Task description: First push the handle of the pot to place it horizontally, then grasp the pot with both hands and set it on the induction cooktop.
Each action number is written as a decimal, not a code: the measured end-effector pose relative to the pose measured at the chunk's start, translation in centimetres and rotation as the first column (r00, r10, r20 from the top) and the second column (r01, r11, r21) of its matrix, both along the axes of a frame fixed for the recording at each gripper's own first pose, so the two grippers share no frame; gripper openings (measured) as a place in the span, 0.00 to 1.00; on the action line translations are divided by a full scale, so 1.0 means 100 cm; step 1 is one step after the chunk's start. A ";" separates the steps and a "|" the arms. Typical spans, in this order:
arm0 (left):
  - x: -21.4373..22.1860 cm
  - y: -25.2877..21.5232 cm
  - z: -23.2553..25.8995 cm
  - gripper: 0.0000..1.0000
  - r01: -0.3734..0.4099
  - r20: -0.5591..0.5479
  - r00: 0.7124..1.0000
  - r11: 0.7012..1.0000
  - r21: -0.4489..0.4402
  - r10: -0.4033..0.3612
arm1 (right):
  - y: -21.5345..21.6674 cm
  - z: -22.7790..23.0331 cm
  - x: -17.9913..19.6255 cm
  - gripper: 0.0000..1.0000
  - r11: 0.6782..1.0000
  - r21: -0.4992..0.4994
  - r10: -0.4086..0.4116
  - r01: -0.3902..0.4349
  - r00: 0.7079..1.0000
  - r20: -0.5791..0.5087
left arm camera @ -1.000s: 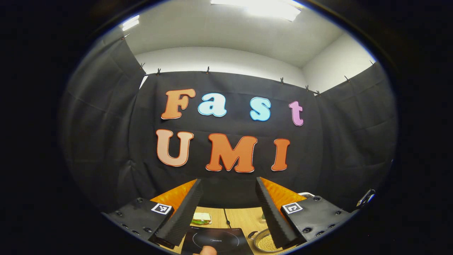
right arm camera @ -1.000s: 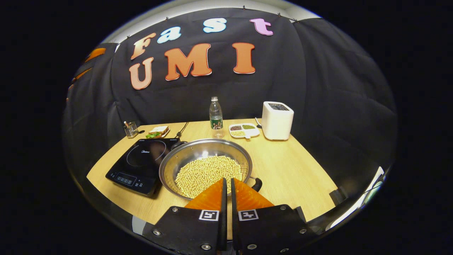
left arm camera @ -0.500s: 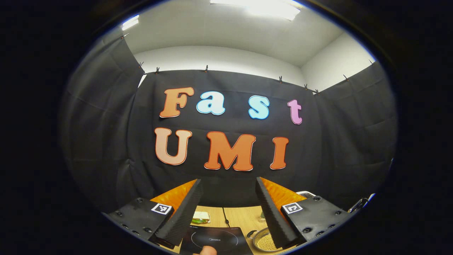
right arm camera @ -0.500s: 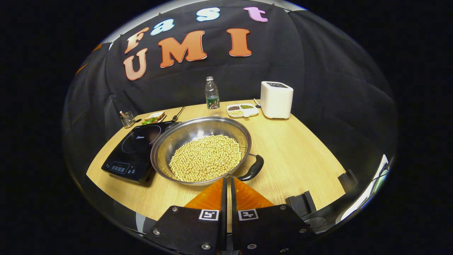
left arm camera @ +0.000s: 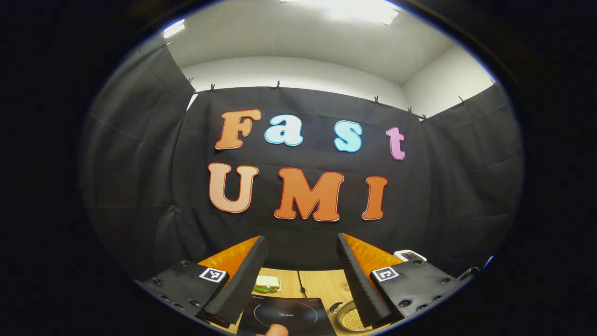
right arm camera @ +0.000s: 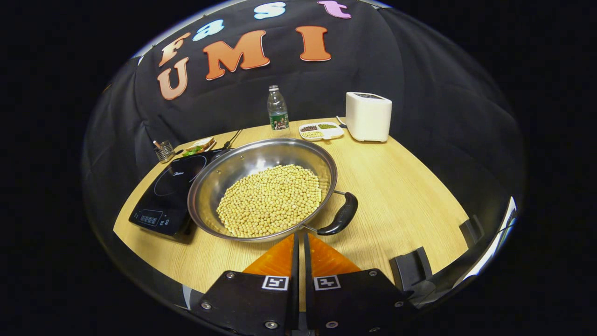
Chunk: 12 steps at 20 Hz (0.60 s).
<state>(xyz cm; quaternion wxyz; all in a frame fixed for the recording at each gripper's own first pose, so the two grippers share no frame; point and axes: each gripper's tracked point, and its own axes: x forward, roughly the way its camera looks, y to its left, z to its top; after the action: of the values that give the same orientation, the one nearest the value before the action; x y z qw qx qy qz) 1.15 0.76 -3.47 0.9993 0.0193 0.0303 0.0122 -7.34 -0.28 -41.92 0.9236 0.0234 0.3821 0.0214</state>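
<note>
R claw [right arm camera: 299, 242] fingers together, empty, now closer to pot [right arm camera: 263, 189] than a sec ago; its near handle [right arm camera: 339, 218] sits angled, unpushed. Pot on desk [right arm camera: 401, 205] beside cooktop [right arm camera: 168, 191]. L claw [left arm camera: 298, 273] wide open, empty, raised.

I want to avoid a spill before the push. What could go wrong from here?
1. The pot is loaded with beans; a hard shove on the handle could scatter them.
2. The pot sits close beside the induction cooktop, so turning it may bump the cooktop.
3. The right gripper is shut with narrow fingers, which may slip off the curved handle.
</note>
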 end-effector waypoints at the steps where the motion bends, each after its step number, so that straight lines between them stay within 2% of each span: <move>1: 0.001 0.000 -0.001 0.98 -0.001 -0.001 1.000 1.000 0.002 0.001 | -0.002 -0.002 0.001 0.06 1.000 -0.001 -0.007 0.007 1.000 -0.005; 6: 0.009 -0.003 -0.007 0.99 0.008 -0.007 1.000 1.000 0.004 -0.008 | -0.004 -0.008 0.007 0.04 1.000 0.016 -0.024 0.024 1.000 -0.018; 7: 0.010 -0.005 -0.009 0.99 0.012 -0.009 1.000 1.000 0.003 -0.012 | -0.005 -0.008 0.008 0.01 1.000 0.010 -0.025 0.025 1.000 -0.017; 12: 0.014 -0.007 -0.014 0.99 0.018 -0.006 1.000 1.000 0.008 -0.018 | -0.015 -0.007 0.019 0.00 0.998 0.022 -0.067 0.067 0.998 -0.016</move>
<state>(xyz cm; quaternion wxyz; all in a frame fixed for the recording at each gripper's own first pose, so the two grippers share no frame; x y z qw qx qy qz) 2.53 0.11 -4.85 0.9992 0.0237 0.0333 0.0035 -5.45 -1.83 -42.63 0.9204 0.0469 0.3881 -0.0053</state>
